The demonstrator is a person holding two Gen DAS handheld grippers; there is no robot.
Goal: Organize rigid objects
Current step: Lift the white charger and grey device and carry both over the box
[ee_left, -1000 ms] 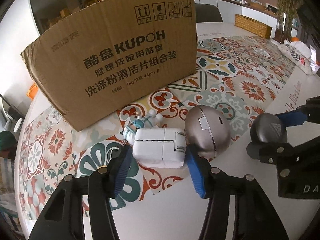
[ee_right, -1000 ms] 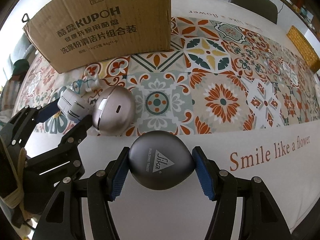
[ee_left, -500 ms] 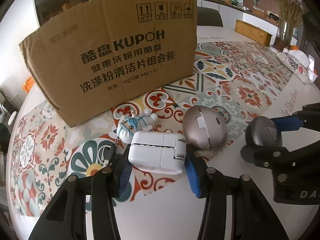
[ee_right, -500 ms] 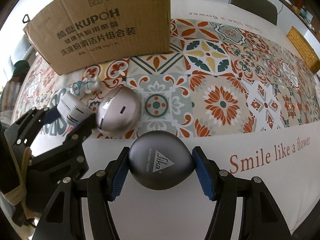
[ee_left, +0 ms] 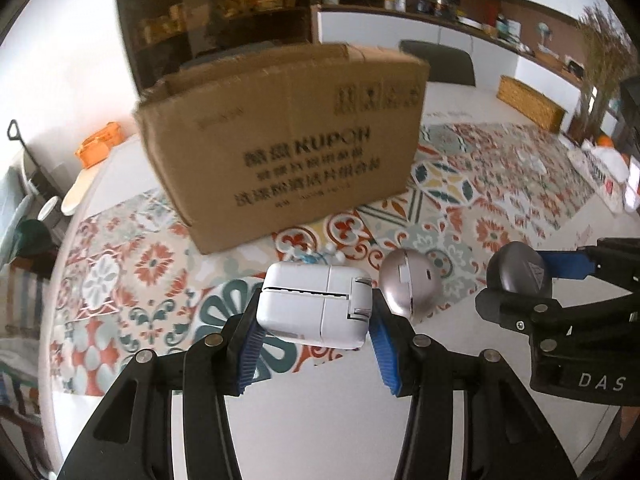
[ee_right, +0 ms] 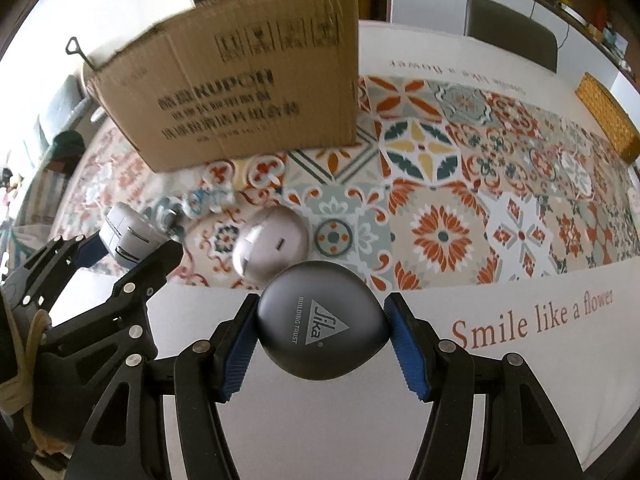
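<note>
My left gripper [ee_left: 317, 320] is shut on a white power adapter [ee_left: 304, 300] and holds it above the patterned tablecloth. In the right wrist view that adapter [ee_right: 128, 232] shows at the left between the left gripper's fingers. My right gripper [ee_right: 322, 308] is shut on a dark grey rounded case [ee_right: 320, 332] with a triangle logo, which also shows at the right in the left wrist view [ee_left: 520, 268]. A silver egg-shaped case [ee_right: 272, 244] and a small white-and-blue figurine [ee_right: 204, 200] lie on the cloth between the grippers and the cardboard box [ee_left: 288, 136], whose top stands open.
The box [ee_right: 240, 92] stands at the back left of the table. A wicker basket [ee_right: 608, 120] sits at the far right edge and a dark chair [ee_right: 512, 24] stands behind the table. An orange object [ee_left: 98, 146] lies beyond the box at the left.
My left jaws closed onto the white adapter and lifted it off the cloth. The right gripper also rose with the dark case. The silver case and the figurine stayed put.
</note>
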